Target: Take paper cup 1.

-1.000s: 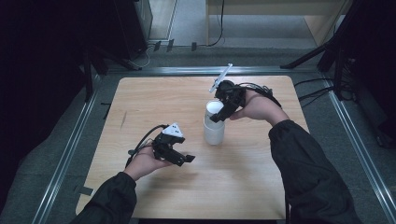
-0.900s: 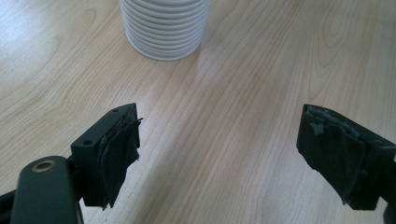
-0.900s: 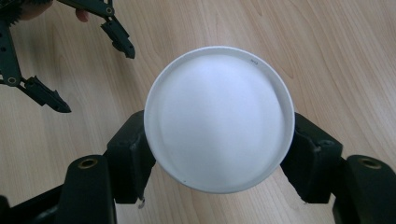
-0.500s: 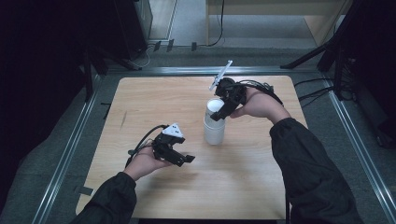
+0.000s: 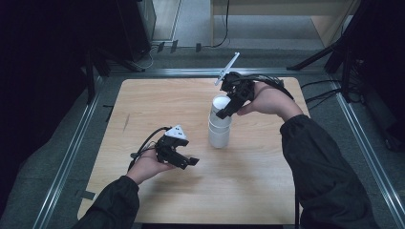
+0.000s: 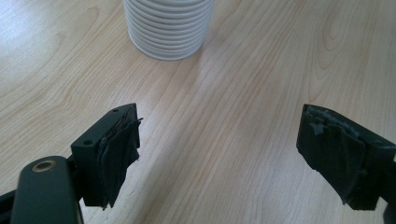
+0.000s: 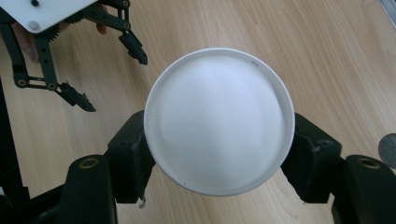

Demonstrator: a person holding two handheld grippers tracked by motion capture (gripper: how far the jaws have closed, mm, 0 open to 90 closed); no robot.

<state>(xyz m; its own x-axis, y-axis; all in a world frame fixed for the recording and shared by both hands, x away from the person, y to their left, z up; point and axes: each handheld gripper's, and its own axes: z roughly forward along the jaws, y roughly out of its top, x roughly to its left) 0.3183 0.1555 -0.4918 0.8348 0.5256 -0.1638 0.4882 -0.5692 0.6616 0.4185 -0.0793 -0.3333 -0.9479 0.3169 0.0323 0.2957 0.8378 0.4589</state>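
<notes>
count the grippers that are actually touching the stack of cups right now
1. The right gripper has its jaws closed on the top cup of the cup stack. The left gripper sits open on the table, apart from the stack.

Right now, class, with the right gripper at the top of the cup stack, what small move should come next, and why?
Probably lift the top cup straight up: the right gripper has both jaws against its sides, the stack of cups stands upright beneath, and the left gripper waits open, apart.
</notes>
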